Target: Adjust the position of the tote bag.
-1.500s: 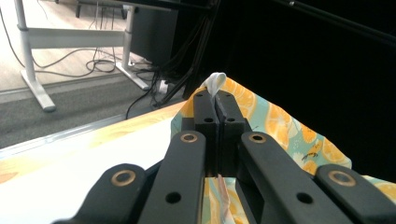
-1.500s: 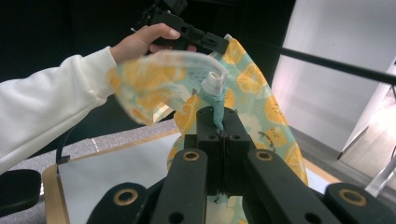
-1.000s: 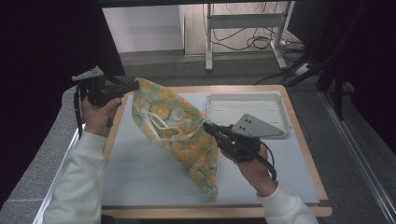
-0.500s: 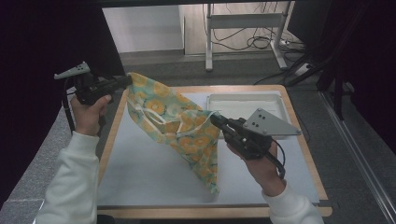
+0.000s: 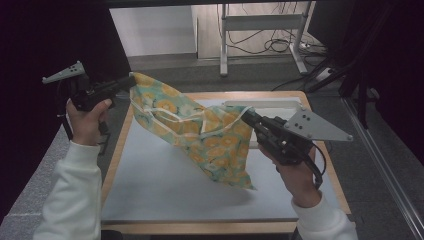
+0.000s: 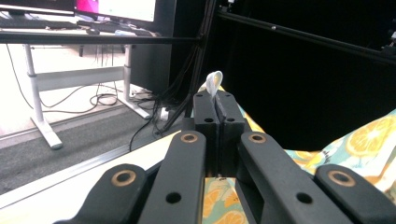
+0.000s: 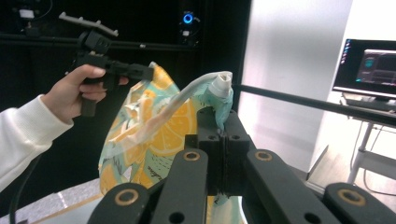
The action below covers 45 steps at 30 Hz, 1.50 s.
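A teal cloth bag (image 5: pixel 205 137) printed with orange slices hangs in the air above the pale table (image 5: pixel 165 192), stretched between both grippers. My left gripper (image 5: pixel 131 80) is shut on its upper left corner, and white cord and fabric (image 6: pixel 214 84) poke out past the jaws. My right gripper (image 5: pixel 246 118) is shut on the bag's right edge, where a white drawstring (image 7: pixel 205 88) and teal fabric stick up above the closed jaws. The bag's lower end (image 5: pixel 240 180) dangles just above the table. In the right gripper view the other hand and left gripper (image 7: pixel 148 72) hold the far corner.
A white tray (image 5: pixel 280 106) lies at the back right of the table behind the right gripper. The table has a wooden rim (image 5: pixel 200 227). A white desk frame (image 5: pixel 260 30) and cables stand on the floor beyond, and black curtains hang at both sides.
Both hands have risen and moved apart, lifting the bag off the table and pulling its top edge taut. The bag hangs higher than before.
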Motion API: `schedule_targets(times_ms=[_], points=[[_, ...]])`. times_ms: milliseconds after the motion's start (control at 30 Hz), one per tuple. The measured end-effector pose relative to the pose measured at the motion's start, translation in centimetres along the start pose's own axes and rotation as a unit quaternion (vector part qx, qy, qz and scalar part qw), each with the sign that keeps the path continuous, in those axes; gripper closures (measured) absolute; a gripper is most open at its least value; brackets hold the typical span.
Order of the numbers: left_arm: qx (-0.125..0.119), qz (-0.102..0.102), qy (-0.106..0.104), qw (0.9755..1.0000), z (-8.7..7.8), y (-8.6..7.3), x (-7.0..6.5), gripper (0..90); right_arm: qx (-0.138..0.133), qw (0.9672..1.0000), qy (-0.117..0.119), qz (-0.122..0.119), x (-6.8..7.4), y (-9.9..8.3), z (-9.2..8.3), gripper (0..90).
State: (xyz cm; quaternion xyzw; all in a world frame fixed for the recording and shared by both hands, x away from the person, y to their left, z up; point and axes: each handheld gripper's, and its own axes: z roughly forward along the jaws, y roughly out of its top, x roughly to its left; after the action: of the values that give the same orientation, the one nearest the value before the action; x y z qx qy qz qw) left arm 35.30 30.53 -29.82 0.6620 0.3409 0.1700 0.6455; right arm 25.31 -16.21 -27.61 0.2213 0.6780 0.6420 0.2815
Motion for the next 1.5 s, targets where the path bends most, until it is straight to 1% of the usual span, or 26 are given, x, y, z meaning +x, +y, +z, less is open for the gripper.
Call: schedule_targets(times_ms=[200, 300, 400, 500, 667, 700, 833, 967, 1233, 1333, 1433, 1500], points=[[-0.001, 0.0, -0.001, 1.0, -0.3, 0.2, 0.0, 90.0, -0.001, 0.9999, -0.01, 0.004, -1.0, 0.1, -0.4, 88.5], [-0.003, 0.004, -0.002, 1.0, -0.3, 0.4, -0.3, 90.0, -0.001, 0.9998, -0.018, 0.006, -1.5, 0.2, -0.5, 88.5], [-0.002, 0.008, -0.004, 1.0, -0.4, 0.6, -0.7, 90.0, 0.0, 0.9998, -0.019, 0.011, -2.1, 0.3, -0.5, 88.5], [0.0, 0.01, -0.003, 0.9999, -0.5, 0.8, -0.9, 90.0, -0.001, 0.9996, -0.027, 0.012, -2.7, 0.4, -0.3, 88.5], [-0.005, 0.01, -0.004, 0.9999, -1.0, 0.9, -1.0, 90.0, 0.0, 0.9991, -0.04, 0.011, -3.7, 0.8, -0.1, 88.5], [-0.007, 0.011, -0.005, 0.9999, -1.1, 1.0, -1.1, 90.0, 0.0, 0.9991, -0.041, 0.015, -3.8, 0.9, 0.0, 88.5], [-0.013, 0.015, -0.01, 0.9997, -1.7, 1.2, -1.6, 90.0, 0.001, 0.9986, -0.049, 0.019, -4.7, 1.3, 0.4, 88.5], [-0.012, 0.023, -0.011, 0.9996, -2.3, 1.6, -2.3, 90.0, 0.001, 0.9982, -0.055, 0.026, -5.5, 1.5, 0.8, 88.5], [-0.012, 0.031, -0.01, 0.9994, -3.6, 1.5, -3.3, 90.0, 0.004, 0.9978, -0.056, 0.034, -6.5, 1.8, 1.7, 88.5], [-0.013, 0.03, -0.01, 0.9994, -4.0, 1.4, -3.7, 90.0, 0.006, 0.9978, -0.054, 0.039, -6.9, 1.8, 2.0, 88.5], [-0.015, 0.032, -0.008, 0.9993, -4.4, 1.3, -4.3, 90.0, 0.006, 0.9977, -0.053, 0.042, -7.2, 1.8, 2.3, 88.4], [-0.012, 0.033, -0.006, 0.9994, -4.7, 1.1, -4.7, 90.0, 0.009, 0.9977, -0.051, 0.045, -7.4, 1.8, 2.5, 88.4]])
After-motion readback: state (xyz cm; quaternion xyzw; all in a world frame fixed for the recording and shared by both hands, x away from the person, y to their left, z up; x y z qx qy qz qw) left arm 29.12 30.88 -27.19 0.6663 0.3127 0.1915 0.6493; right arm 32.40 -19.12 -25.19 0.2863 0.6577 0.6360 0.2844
